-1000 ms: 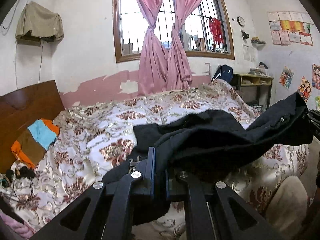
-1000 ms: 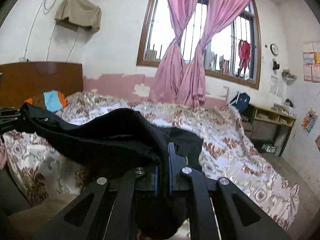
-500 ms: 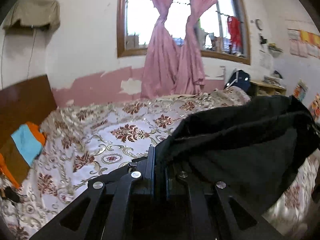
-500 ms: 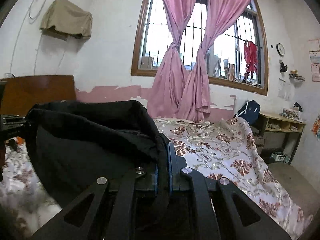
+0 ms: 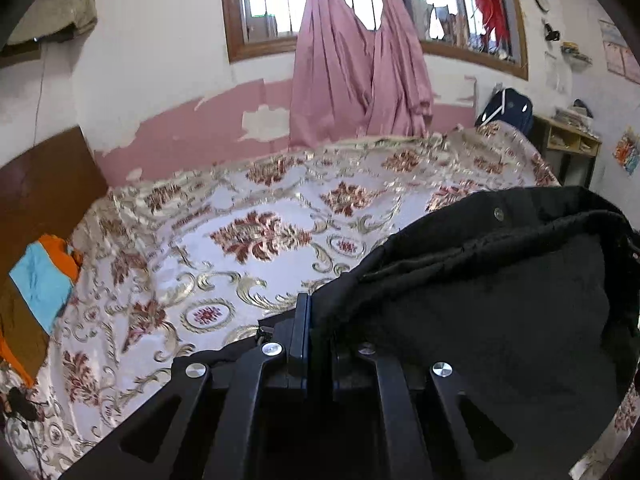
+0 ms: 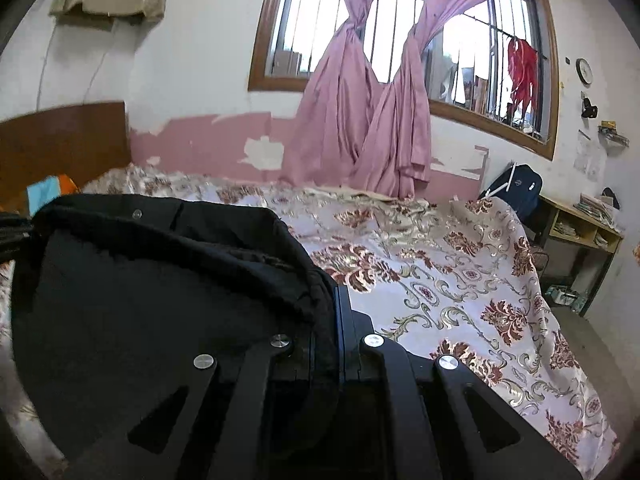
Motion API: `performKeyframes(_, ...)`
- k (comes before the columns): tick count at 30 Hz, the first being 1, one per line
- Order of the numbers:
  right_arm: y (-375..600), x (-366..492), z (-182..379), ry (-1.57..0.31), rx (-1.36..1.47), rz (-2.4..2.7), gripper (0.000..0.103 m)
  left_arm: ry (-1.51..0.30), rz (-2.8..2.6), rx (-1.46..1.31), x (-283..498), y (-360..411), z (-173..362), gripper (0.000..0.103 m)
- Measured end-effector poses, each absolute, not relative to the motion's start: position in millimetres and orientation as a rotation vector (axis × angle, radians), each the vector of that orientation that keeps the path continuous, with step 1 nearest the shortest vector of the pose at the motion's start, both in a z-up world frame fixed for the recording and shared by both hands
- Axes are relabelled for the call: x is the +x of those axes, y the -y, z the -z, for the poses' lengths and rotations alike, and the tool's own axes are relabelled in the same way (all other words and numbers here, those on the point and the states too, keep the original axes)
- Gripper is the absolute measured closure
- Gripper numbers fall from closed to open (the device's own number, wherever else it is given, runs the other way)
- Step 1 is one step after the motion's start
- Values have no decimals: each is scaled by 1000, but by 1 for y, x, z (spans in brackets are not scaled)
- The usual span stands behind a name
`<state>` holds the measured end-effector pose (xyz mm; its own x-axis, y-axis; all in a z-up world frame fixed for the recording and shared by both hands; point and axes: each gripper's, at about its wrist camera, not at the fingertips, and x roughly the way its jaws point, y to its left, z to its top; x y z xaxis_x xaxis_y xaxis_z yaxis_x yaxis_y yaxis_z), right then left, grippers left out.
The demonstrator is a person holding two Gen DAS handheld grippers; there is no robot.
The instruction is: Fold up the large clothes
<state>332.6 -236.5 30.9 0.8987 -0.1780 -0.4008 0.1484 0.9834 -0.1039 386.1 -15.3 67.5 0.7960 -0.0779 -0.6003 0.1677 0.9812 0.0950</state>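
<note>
A: What do the left tongs [image 5: 318, 320] have?

B: They are clenched on an edge of the black garment [image 5: 500, 300]. The cloth runs off to their right, toward the far right of the view, where it ends at the other pair.

A: And the right tongs [image 6: 334, 312]?

B: Clenched too, on the opposite end of the same black garment [image 6: 140, 292]. From them it stretches to the left, where the tip of the other tool shows at the frame edge.

A: So which way does it lie?

B: Its long axis goes straight from one pair of tongs to the other, side to side. The top edge is folded over, with a small snap button on it, and the body sags below that line, hanging in front of both tongs.

A: What is past it?

B: The bed [image 5: 260, 240], under a floral cover, lies ahead of and below the tongs. Left of the left tongs, by the wooden headboard [image 5: 44, 184], sit folded orange and blue clothes [image 5: 40, 284]. Farthest ahead hang pink curtains [image 6: 360, 120] at a barred window [image 6: 304, 20].
</note>
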Motion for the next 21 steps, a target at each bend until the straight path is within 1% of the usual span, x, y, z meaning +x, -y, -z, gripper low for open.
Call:
performKeyframes(6, 247, 355, -6, -487, 23, 163, 96, -688, 115, 151, 405, 24, -39, 95)
performKeyframes(15, 250, 355, 12, -482, 21, 168, 95, -721, 135, 139, 414, 22, -28, 93)
performKeyframes(17, 250, 355, 12, -486, 19, 158, 92, -737, 152, 139, 415, 20, -27, 90)
performKeyframes(18, 250, 354, 13, -489, 16, 152, 89, -744, 157, 139, 416, 20, -26, 89)
performKeyframes(19, 251, 353, 12, -493, 12, 143, 82, -753, 167, 138, 416, 19, -26, 83)
performKeyframes(20, 252, 351, 13, -498, 9, 129, 75, -755, 176, 135, 415, 18, -26, 74)
performKeyframes(21, 254, 347, 13, -496, 12, 102, 53, -752, 187, 130, 413, 16, -28, 66)
